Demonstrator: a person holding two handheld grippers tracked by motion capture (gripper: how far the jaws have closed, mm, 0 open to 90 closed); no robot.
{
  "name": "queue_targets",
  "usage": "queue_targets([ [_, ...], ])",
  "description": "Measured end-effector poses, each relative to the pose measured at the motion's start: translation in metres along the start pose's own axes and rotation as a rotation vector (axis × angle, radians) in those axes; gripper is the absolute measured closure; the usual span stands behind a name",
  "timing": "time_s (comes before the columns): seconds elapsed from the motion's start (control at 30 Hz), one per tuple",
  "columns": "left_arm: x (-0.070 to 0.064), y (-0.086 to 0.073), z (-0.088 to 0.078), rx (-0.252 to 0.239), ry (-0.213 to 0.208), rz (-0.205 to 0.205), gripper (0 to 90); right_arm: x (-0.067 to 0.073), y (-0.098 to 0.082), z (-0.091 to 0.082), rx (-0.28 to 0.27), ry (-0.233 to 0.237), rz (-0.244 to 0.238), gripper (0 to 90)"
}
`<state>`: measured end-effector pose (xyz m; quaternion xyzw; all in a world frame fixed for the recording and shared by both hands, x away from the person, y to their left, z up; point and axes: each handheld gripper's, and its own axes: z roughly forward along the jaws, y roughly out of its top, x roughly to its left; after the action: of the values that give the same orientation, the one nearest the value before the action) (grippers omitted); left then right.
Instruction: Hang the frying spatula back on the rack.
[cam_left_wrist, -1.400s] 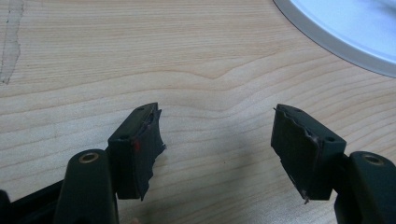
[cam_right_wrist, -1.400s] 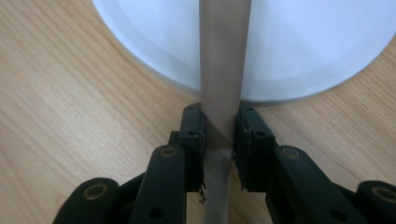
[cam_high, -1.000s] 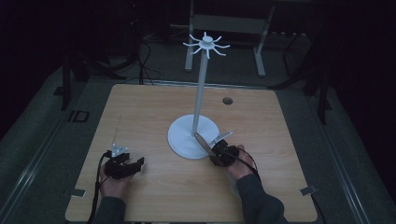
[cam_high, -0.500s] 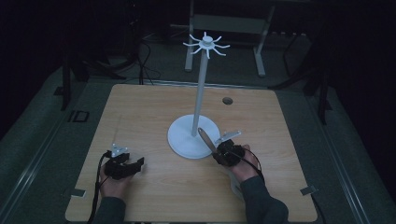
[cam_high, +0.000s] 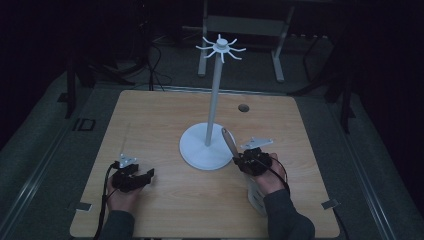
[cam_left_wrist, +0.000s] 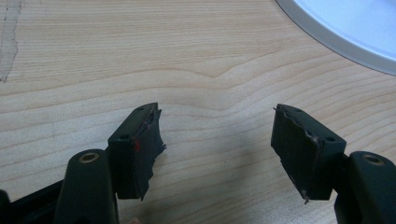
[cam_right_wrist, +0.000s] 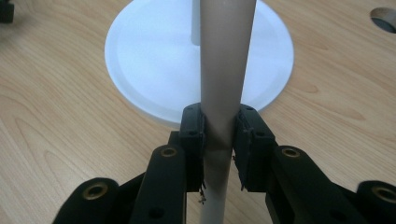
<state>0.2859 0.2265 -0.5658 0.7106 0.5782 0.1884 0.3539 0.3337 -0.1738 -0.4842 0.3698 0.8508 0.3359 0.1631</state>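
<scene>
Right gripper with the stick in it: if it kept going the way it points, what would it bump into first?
Probably the white stand's round base: the right gripper, shut on the beige handle, points at it. Depth is hard to judge.

The white stand (cam_high: 206, 150) takes the middle of the bench (cam_high: 150, 115): its round base lies flat, its thin pole rises to a ring of hooks (cam_high: 220, 47) at the top centre of the frame. The right tongs (cam_high: 240, 161), clamped on a pale handle (cam_high: 229, 141), sit just beside the base's right rim. The left tongs (cam_high: 142, 178) have bare wood ahead. Upper left and far right of the bench lie open.
</scene>
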Motion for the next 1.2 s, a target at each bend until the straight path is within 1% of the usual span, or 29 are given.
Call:
queue_targets([
  [0.13,0.001,0.0,0.0,0.001,0.001,0.0,33.3,-0.003,0.0,-0.005,-0.026,-0.006,0.009,74.4],
  [0.2,0.001,-0.001,0.0,0.0,0.001,-0.003,33.3,-0.004,0.0,-0.006,-0.031,-0.008,0.008,74.4],
  [0.3,0.002,-0.002,-0.001,-0.003,0.0,-0.006,33.3,-0.007,0.0,-0.012,-0.055,-0.01,0.018,74.4],
  [0.5,0.003,-0.002,-0.001,-0.006,-0.002,-0.016,33.3,-0.009,0.0,-0.017,-0.073,-0.015,0.027,74.4],
  [0.57,0.003,-0.001,-0.001,-0.01,-0.003,-0.021,33.3,-0.009,-0.001,-0.019,-0.079,-0.019,0.042,74.4],
  [0.7,0.001,0.0,0.002,-0.007,-0.007,-0.008,33.3,-0.009,-0.003,-0.023,-0.099,-0.015,0.051,74.4],
  [0.77,0.001,0.001,0.003,-0.007,-0.01,-0.008,33.4,-0.01,-0.003,-0.025,-0.103,-0.016,0.052,74.4],
  [0.8,0.0,0.002,0.003,-0.005,-0.011,-0.002,33.4,-0.011,-0.004,-0.031,-0.121,-0.026,0.059,74.4],
  [0.9,0.0,0.002,0.004,-0.005,-0.011,-0.003,33.4,-0.015,-0.006,-0.038,-0.143,-0.032,0.077,74.4],
  [0.93,0.0,0.002,0.004,-0.005,-0.011,-0.003,33.4,-0.015,-0.006,-0.038,-0.143,-0.032,0.077,74.4],
  [0.97,-0.001,0.002,0.004,-0.004,-0.011,0.0,33.4,-0.018,-0.007,-0.042,-0.154,-0.032,0.089,74.3],
  [1.07,-0.001,0.002,0.004,-0.002,-0.01,0.004,33.4,-0.021,-0.008,-0.046,-0.175,-0.038,0.102,74.4],
  [1.2,-0.001,0.002,0.004,-0.004,-0.009,0.003,33.4,-0.024,-0.009,-0.049,-0.187,-0.044,0.108,74.4],
])
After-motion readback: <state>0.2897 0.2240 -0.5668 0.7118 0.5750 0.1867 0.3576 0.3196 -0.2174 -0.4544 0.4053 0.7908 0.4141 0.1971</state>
